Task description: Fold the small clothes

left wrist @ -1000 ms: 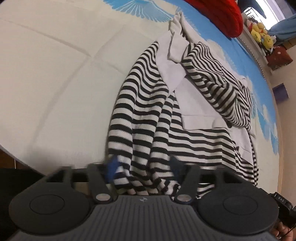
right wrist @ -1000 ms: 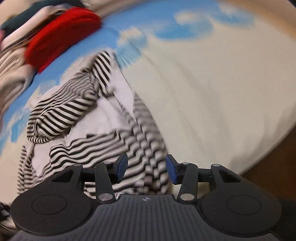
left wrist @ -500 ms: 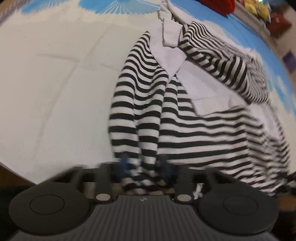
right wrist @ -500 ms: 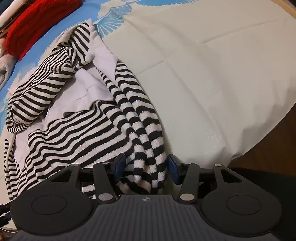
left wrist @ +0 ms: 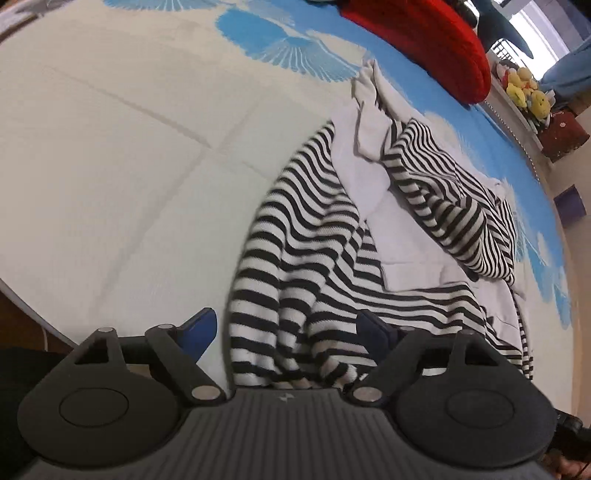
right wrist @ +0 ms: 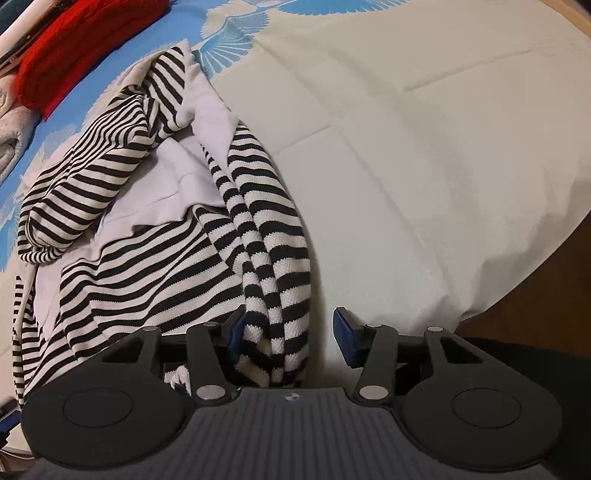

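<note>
A black-and-white striped garment with plain white panels (left wrist: 332,236) lies crumpled on the bed; it also shows in the right wrist view (right wrist: 155,229). My left gripper (left wrist: 288,328) is open, its blue pads either side of the garment's near striped hem, not pinching it. My right gripper (right wrist: 288,336) is open around a bunched striped fold (right wrist: 273,280) at the near edge; the left pad touches the cloth, the right pad stands clear.
The bed cover (left wrist: 110,166) is cream with blue bird prints and ends near me at the mattress edge (right wrist: 517,288). A red knit item (left wrist: 436,33) lies at the far side. Plush toys (left wrist: 524,88) sit on a ledge beyond.
My left gripper closed on the striped hem half a second ago and has now opened wide. My right gripper stays open around the fold, jaws slightly wider.
</note>
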`<state>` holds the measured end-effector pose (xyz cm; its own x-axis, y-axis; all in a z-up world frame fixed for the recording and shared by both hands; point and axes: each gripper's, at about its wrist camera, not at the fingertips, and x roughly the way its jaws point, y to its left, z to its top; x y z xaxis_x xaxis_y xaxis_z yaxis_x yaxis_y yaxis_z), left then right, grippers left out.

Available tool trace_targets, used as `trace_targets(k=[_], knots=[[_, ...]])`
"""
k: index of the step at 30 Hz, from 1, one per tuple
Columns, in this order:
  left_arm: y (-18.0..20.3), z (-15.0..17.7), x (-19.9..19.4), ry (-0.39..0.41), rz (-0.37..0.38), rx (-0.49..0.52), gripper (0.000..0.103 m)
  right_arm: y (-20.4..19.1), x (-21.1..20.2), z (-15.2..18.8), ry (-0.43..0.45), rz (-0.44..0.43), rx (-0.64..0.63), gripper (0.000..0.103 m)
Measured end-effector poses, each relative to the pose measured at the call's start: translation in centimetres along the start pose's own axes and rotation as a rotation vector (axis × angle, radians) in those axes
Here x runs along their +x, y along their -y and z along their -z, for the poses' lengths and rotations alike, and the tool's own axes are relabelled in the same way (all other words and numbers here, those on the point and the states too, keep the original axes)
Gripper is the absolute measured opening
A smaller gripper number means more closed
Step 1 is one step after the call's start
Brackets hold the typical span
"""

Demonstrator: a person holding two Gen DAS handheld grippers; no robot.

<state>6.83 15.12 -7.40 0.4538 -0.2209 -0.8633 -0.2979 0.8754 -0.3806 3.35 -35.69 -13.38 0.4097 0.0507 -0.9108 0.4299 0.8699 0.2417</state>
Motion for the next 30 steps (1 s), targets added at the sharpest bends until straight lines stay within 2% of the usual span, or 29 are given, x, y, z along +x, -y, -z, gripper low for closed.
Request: trace_targets(k=[3, 6, 7, 8, 9, 10, 16, 19, 20, 22, 23, 25, 26, 30], knots=[[0.6, 0.1, 1.7, -0.059, 0.007, -0.019, 0.086, -0.1, 0.2, 0.0, -0.003, -0.019, -0.007, 0.038], [1.6, 0.4, 2.9, -0.071, -0.055, 0.041, 0.084, -0.3, 0.3, 0.0, -0.002, -0.038, -0.014, 0.023], [2.3, 0.5, 2.9, -0.061, -0.082, 0.089, 0.076, -0.4, 0.3, 0.1, 0.0, -0.041, -0.02, 0.02], [2.9, 0.7, 3.0, -0.054, -0.101, 0.134, 0.062, -0.5, 0.3, 0.1, 0.003, -0.043, -0.028, 0.014], [3.1, 1.0, 3.0, -0.052, -0.109, 0.175, 0.024, -0.5, 0.2, 0.2, 0.01, -0.047, -0.033, 0.012], [3.2, 1.2, 2.9, -0.057, -0.096, 0.186, 0.01, -0.4, 0.0, 0.2, 0.021, -0.049, -0.033, 0.01], [3.7, 2.0, -0.6, 0.019, -0.09, 0.219, 0.009, 1.3, -2.5, 0.3, 0.074, -0.088, 0.014, 0.007], [3.0, 2.3, 0.9, -0.077, -0.099, 0.211, 0.011, 1.6, -2.2, 0.7, 0.031, -0.073, 0.013, 0.007], [2.6, 2.2, 1.6, -0.107, -0.095, 0.186, 0.016, 1.6, -1.7, 0.7, 0.008, -0.063, 0.009, 0.008], [2.0, 1.7, 1.7, -0.108, -0.076, 0.114, 0.023, 1.3, -0.8, 0.4, -0.028, -0.046, -0.009, 0.011], [1.6, 1.5, 1.7, -0.111, -0.053, 0.086, 0.03, 1.1, -0.5, 0.3, -0.032, -0.042, -0.011, 0.015], [1.2, 1.3, 1.7, -0.127, -0.027, 0.049, 0.036, 1.0, -0.2, 0.2, -0.03, -0.026, -0.014, 0.019], [1.2, 1.3, 1.9, -0.137, -0.025, 0.044, 0.036, 1.0, -0.1, 0.2, -0.031, -0.016, -0.017, 0.024], [1.8, 1.5, 2.1, -0.135, -0.047, 0.101, 0.036, 0.6, 0.1, 0.2, -0.029, 0.001, -0.04, 0.025]])
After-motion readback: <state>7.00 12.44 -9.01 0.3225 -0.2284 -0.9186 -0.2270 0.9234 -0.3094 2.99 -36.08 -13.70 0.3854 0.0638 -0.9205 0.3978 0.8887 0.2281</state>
